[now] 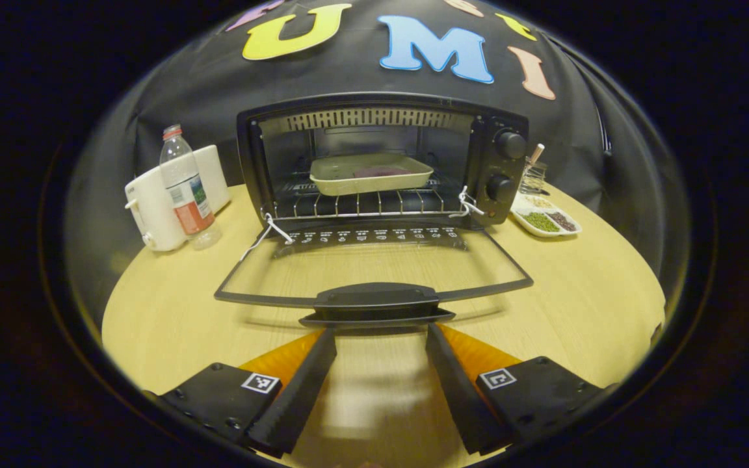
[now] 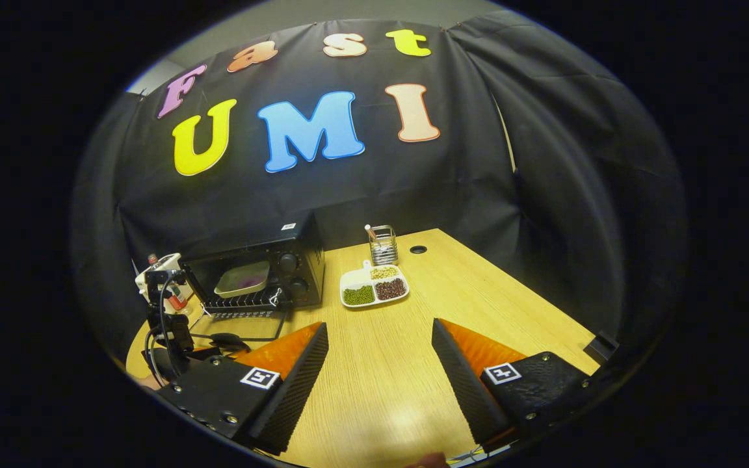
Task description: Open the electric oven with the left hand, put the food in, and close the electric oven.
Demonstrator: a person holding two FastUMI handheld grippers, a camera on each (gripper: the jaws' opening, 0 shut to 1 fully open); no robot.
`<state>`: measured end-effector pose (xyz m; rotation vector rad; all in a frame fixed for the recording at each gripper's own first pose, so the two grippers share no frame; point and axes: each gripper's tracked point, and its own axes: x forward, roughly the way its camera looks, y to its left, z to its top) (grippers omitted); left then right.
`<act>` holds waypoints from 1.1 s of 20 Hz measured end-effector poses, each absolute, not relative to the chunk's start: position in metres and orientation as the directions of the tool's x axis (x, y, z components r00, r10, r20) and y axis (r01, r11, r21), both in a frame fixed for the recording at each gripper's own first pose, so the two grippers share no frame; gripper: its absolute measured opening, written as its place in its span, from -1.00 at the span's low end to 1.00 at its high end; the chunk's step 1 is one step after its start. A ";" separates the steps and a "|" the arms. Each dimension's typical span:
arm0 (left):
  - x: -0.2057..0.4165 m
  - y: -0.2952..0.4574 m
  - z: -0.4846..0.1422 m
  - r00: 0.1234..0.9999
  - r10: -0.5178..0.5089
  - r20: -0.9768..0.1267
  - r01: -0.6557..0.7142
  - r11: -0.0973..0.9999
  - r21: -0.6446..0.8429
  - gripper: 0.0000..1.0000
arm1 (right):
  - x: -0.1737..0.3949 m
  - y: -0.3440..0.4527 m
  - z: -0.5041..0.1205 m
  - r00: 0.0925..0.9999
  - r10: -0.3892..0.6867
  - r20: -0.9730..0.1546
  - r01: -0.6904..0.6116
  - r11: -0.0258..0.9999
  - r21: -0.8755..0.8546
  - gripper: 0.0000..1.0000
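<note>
Food [image 1: 380,171] sits in the tray [image 1: 370,173] on the rack inside the oven [image 1: 381,159], so the job left for me is to shut the door [image 1: 374,270]. It hangs wide open and lies flat, coming out toward me over the table [image 1: 173,312].

My left gripper [image 1: 381,335] is just in front of the door handle [image 1: 376,303], low and level, pointing right at the oven. Its fingers are apart, one near each end of the handle, and they hold nothing. To do this well, I think I should slip under the handle and lift it up and away in a curve, like the door swings. I should go slow so the oven does not slide back, and push until the door sits tight.

My right gripper [image 2: 381,344] hangs well off to the right, above bare table. Its fingers are apart too and hold nothing. It points toward the far wall, with a dish of beans [image 2: 374,286] ahead.
</note>
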<state>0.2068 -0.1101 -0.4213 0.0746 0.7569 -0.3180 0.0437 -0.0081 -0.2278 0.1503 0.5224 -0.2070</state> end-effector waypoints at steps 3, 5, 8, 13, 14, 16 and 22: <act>0.207 -0.109 -0.405 0.706 -0.263 -0.657 0.307 0.950 -0.051 0.92 | 0.045 -0.003 -0.226 0.852 -0.143 -0.504 0.216 0.973 0.087 0.97; 0.209 -0.108 -0.391 0.725 -0.264 -0.637 0.300 0.952 -0.052 0.92 | 0.047 0.002 -0.229 0.852 -0.133 -0.506 0.208 0.974 0.095 0.97; 0.224 -0.111 -0.365 0.750 -0.268 -0.604 0.302 0.952 -0.047 0.92 | 0.051 0.007 -0.230 0.852 -0.117 -0.511 0.193 0.976 0.099 0.97; 0.249 -0.114 -0.325 0.799 -0.282 -0.531 0.302 0.952 -0.052 0.92 | 0.051 0.008 -0.232 0.848 -0.123 -0.515 0.200 0.975 0.096 0.97; 0.255 -0.115 -0.319 0.807 -0.285 -0.517 0.303 0.952 -0.051 0.92 | 0.051 0.008 -0.231 0.846 -0.126 -0.518 0.203 0.975 0.095 0.97; 0.266 -0.117 -0.307 0.822 -0.288 -0.492 0.307 0.951 -0.045 0.82 | 0.051 0.008 -0.231 0.843 -0.129 -0.522 0.210 0.973 0.099 0.97; 0.289 -0.121 -0.295 0.834 -0.306 -0.458 0.328 0.944 -0.033 0.92 | 0.053 0.008 -0.230 0.841 -0.149 -0.520 0.228 0.969 0.091 0.97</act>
